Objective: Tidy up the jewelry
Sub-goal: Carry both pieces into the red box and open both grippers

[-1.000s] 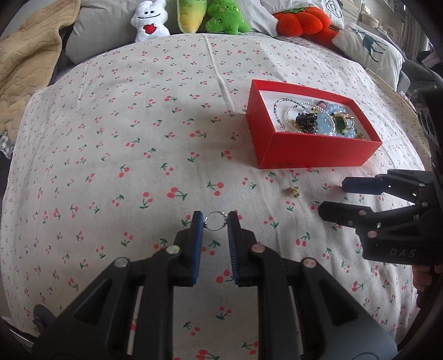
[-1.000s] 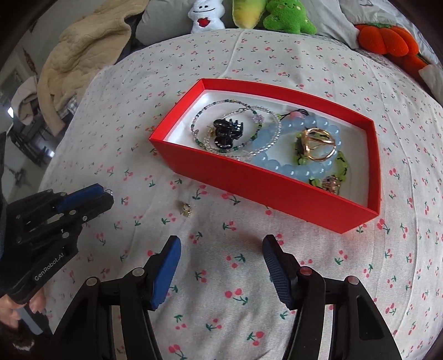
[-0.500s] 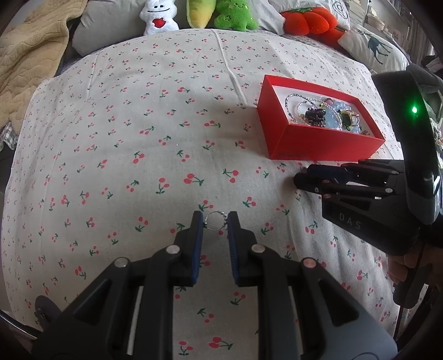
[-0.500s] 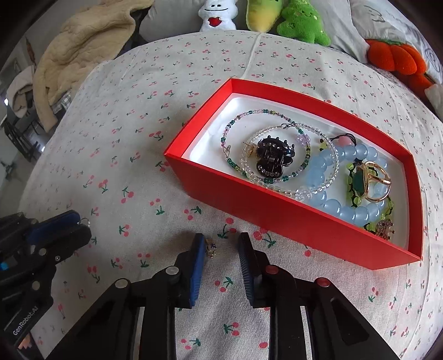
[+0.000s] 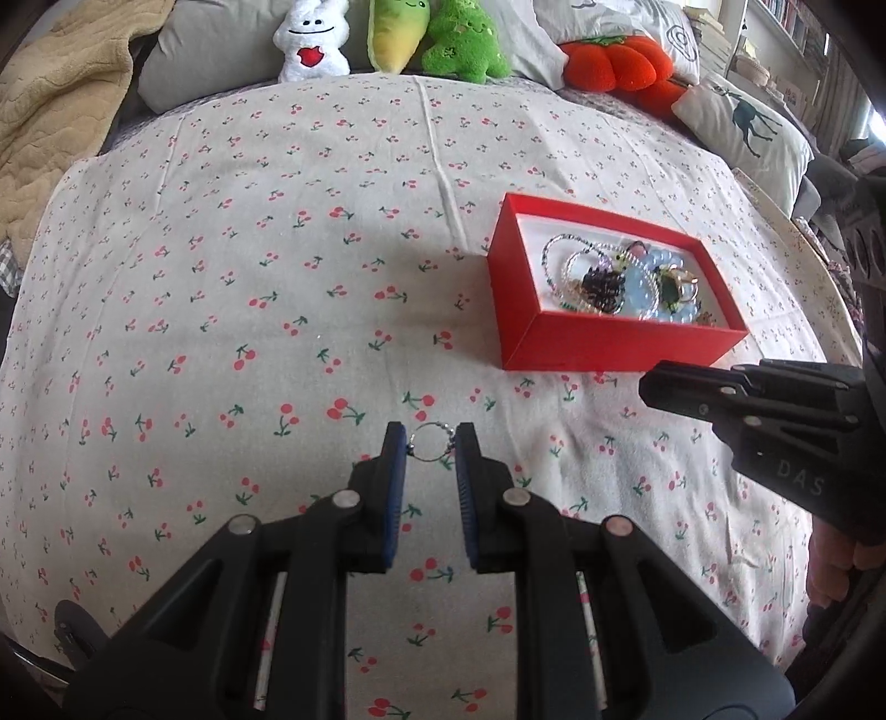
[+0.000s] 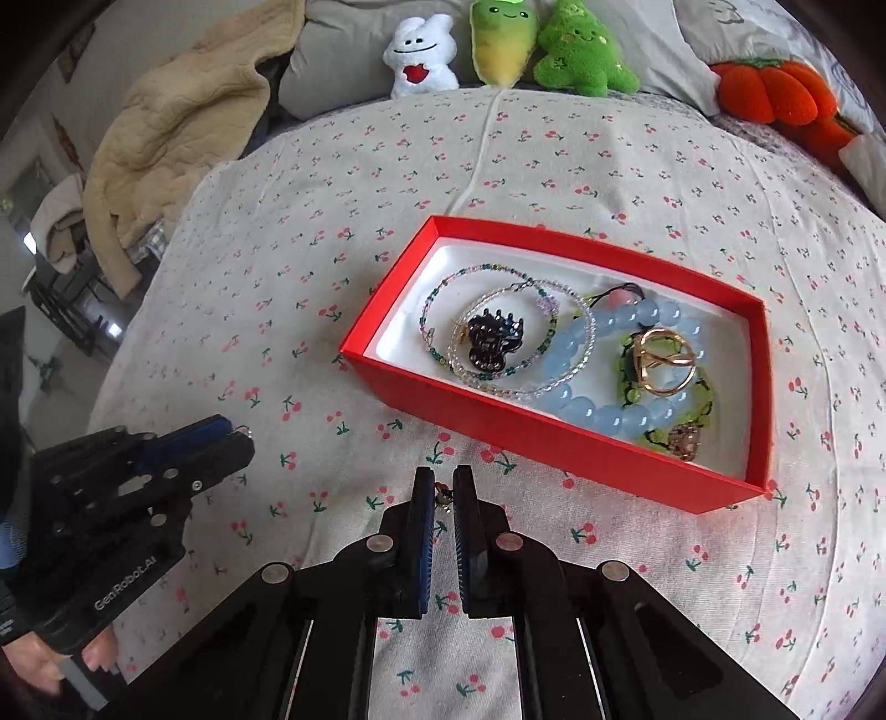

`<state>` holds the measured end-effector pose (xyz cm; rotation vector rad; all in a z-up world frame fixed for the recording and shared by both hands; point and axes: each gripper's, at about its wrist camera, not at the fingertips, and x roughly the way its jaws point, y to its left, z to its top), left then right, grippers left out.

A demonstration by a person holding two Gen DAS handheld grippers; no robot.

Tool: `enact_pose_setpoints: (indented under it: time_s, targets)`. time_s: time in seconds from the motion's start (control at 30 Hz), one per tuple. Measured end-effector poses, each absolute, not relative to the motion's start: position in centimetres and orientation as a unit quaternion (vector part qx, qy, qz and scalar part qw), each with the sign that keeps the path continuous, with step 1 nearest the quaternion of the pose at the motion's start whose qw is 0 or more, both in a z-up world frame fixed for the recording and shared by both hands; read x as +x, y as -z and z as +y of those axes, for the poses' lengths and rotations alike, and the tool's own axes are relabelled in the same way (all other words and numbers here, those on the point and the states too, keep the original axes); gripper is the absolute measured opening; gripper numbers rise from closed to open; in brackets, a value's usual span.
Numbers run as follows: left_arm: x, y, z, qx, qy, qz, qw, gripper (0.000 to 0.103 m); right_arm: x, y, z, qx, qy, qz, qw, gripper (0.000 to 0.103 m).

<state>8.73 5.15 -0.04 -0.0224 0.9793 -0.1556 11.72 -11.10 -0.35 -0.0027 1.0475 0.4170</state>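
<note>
Earrings held for boxing: my left gripper [image 5: 431, 443] clenches a hoop [image 5: 432, 443]; my right gripper [image 6: 441, 495] pinches a small stud [image 6: 442, 494], lower centre, before the red box [image 6: 531, 437].

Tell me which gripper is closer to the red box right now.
Right. The right gripper sits just in front of the red box, shut on a small earring. The left gripper, holding a wire hoop, is farther off to the box's left.

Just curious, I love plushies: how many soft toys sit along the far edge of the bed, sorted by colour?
White: 1, white plush
Yellow-green: 1, yellow-green plush
Green: 1, green plush
Orange-red: 1, pumpkin plush
Total: 4
</note>
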Motion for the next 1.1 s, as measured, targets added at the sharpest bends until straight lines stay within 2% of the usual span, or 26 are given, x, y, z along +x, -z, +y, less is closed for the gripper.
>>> enact_pose_setpoints:
  time_s: [0.27, 0.47, 0.93, 1.0, 1.03, 1.1]
  targets:
    - [11.1, -2.6, 2.5, -0.036, 0.099, 0.426, 0.899, 0.02, 13.0, -2.8, -16.1, 0.07, -0.172, 0.466, 0.865, 0.007]
    - [12.9, -2.4, 0.4, -0.051, 0.121, 0.41, 0.903, 0.019, 14.3, -2.9, -19.1, 0.108, -0.155, 0.464, 0.866, 0.007]
    - [14.7, -1.3, -2.3, -0.048, 0.138, 0.4, 0.905, 0.02, 16.2, -1.1, -21.2, 0.123, -0.15, 0.477, 0.857, 0.008]
    - [14.7, -1.3, -2.3, -0.047, 0.135, 0.402, 0.904, 0.032, 16.2, -1.1, -21.3, 0.126, -0.152, 0.476, 0.857, 0.008]
    - [14.6, -1.5, -2.3, -0.048, 0.133, 0.402, 0.905, 0.037, 16.2, -1.3, -21.3, 0.128, -0.152, 0.474, 0.858, 0.012]
    - [14.2, -2.0, -2.1, -0.05, 0.128, 0.398, 0.907, 0.052, 16.2, -1.5, -21.3, 0.124, -0.146, 0.473, 0.86, 0.013]
